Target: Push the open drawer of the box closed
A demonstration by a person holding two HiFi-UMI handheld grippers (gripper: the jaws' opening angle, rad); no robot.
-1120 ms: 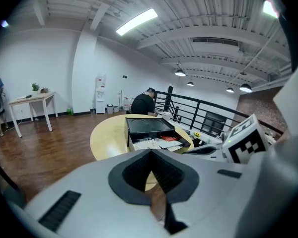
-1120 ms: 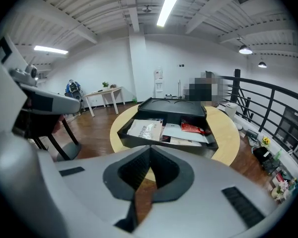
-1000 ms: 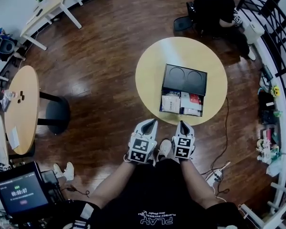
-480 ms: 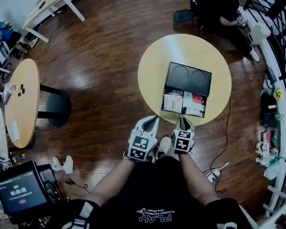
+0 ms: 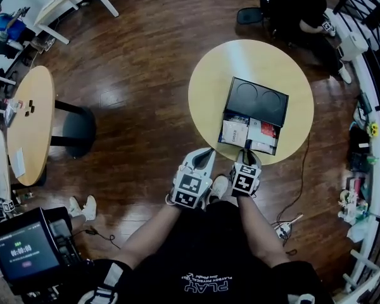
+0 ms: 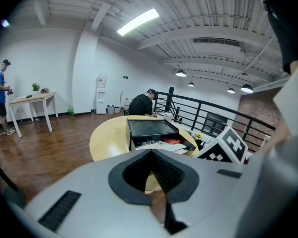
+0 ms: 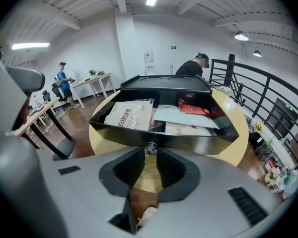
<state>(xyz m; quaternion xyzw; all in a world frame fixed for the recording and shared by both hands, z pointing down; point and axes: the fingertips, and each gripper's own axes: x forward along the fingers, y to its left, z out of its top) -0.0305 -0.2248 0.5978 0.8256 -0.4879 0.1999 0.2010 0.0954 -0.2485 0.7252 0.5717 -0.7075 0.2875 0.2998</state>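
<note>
On my head view, the left forearm (image 5: 149, 238) runs up and to the right from my torso. It carries the left gripper (image 5: 206, 152) over the wood floor (image 5: 139, 125), just short of the round table (image 5: 209, 87), with its nose tilted toward the table's rim. The left gripper view shows its jaws pressed together at the tip, with nothing between them, aimed past the table edge at the box.

Further right, the right forearm (image 5: 256, 227) reaches almost straight up the picture. The right gripper (image 5: 246, 153) is over the near edge of the table, its nose at the front wall of the drawer (image 7: 188, 142). Its jaws stand slightly apart, leaving 1 narrow gap. The drawer's small metal knob (image 7: 150, 148) sits right at the mouth of that gap, and I cannot tell whether the pads touch it.

The black box (image 5: 256, 99) lies on the table. Its drawer is pulled out toward me, and a white packet (image 7: 129, 115) and a red packet (image 7: 193, 108) show inside.
</note>
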